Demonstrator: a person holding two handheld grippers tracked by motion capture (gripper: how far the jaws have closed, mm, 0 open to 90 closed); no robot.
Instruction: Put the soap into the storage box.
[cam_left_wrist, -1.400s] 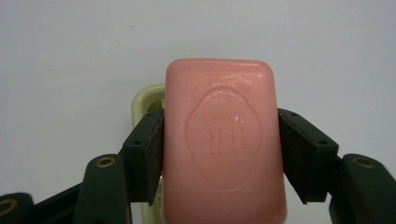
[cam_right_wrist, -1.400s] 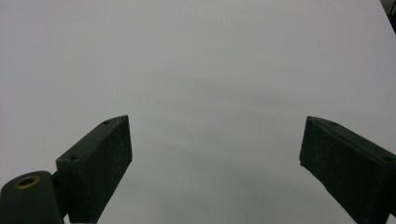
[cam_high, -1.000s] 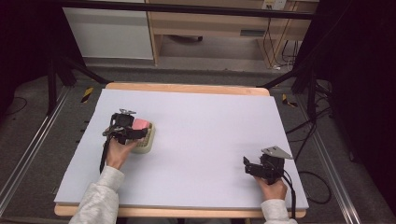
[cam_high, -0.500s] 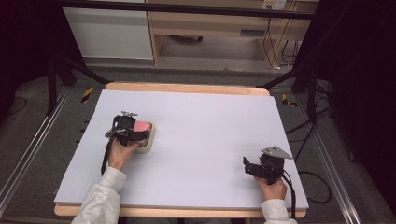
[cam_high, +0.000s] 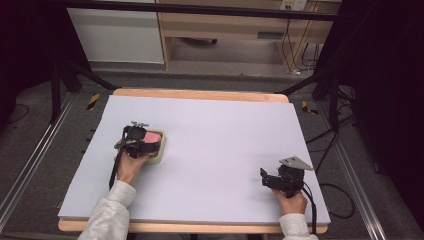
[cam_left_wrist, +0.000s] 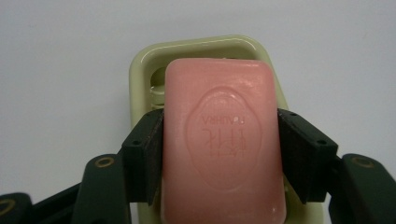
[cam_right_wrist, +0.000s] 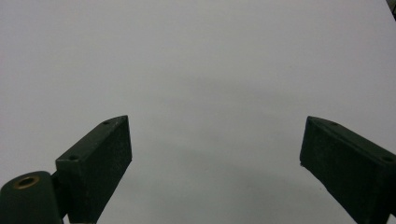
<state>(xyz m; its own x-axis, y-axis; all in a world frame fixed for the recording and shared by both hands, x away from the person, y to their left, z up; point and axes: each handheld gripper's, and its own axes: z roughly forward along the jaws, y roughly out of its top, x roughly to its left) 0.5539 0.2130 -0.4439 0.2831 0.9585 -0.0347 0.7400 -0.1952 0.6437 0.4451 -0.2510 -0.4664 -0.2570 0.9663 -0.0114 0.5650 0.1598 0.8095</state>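
A pink bar of soap (cam_left_wrist: 223, 140) with an embossed oval stamp sits between the jaws of my left gripper (cam_left_wrist: 219, 149), whose pads press on both of its long sides. Under it lies a pale green soap dish (cam_left_wrist: 144, 70). From above, the left gripper (cam_high: 142, 143) is over that dish (cam_high: 159, 154) at the table's left, the soap (cam_high: 152, 136) showing pink beside it. My right gripper (cam_high: 266, 178) rests near the front right of the table. Its jaws stand wide apart over bare table (cam_right_wrist: 215, 154) with nothing between them.
The table is a light grey board (cam_high: 220, 130) with a wooden edge (cam_high: 200, 94). Dark stand legs and cables lie on the floor around it, and a wooden cabinet stands behind.
The left gripper with the soap has shifted slightly over the soap dish. The right gripper has stayed where it was.
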